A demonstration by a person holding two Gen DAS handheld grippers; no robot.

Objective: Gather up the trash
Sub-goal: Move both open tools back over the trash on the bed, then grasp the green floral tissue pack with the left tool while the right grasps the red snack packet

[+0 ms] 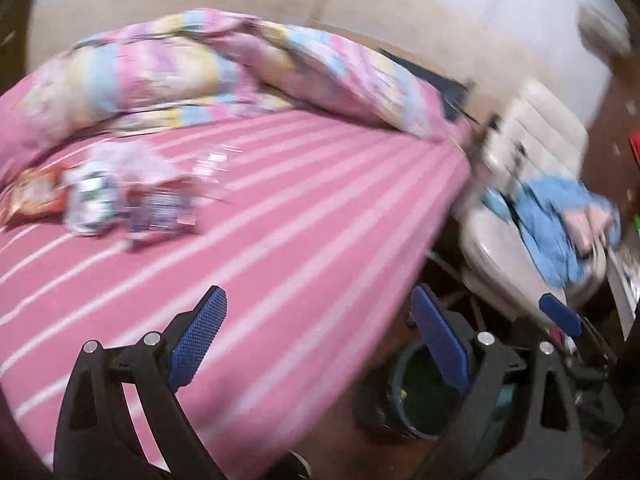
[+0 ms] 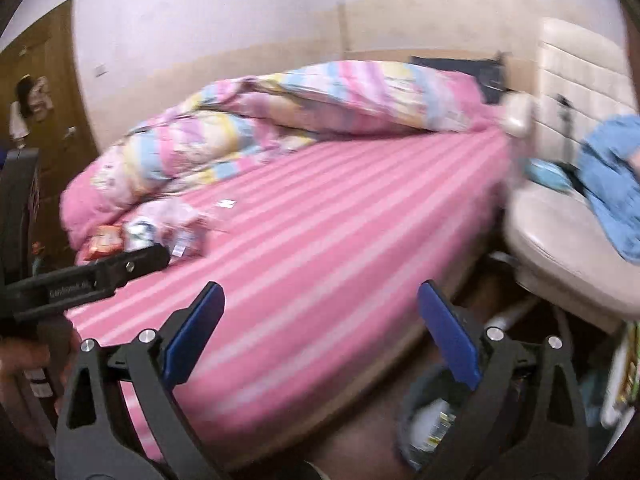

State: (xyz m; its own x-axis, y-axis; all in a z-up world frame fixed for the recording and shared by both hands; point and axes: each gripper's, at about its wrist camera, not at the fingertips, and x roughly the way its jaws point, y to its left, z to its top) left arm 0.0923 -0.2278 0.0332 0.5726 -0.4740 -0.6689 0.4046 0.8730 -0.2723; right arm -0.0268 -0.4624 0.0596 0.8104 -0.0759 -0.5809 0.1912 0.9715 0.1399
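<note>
Crinkly plastic and foil make up the trash pile [image 1: 120, 196] on the pink striped bed [image 1: 304, 216]: light, soft, slippery wrappers, probably best pinched at a bunched edge, such as the orange snack bag [image 1: 32, 196]. It lies well ahead and left of the left gripper [image 1: 320, 344], whose fingers are spread wide and empty. Likewise parted and empty, the right gripper [image 2: 320, 336] hovers nearer the bin [image 2: 424, 420] on the floor.

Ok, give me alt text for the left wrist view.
The open left gripper hovers above a pink striped bed with a pile of trash wrappers near a rumpled duvet; a bin sits on the floor.
</note>
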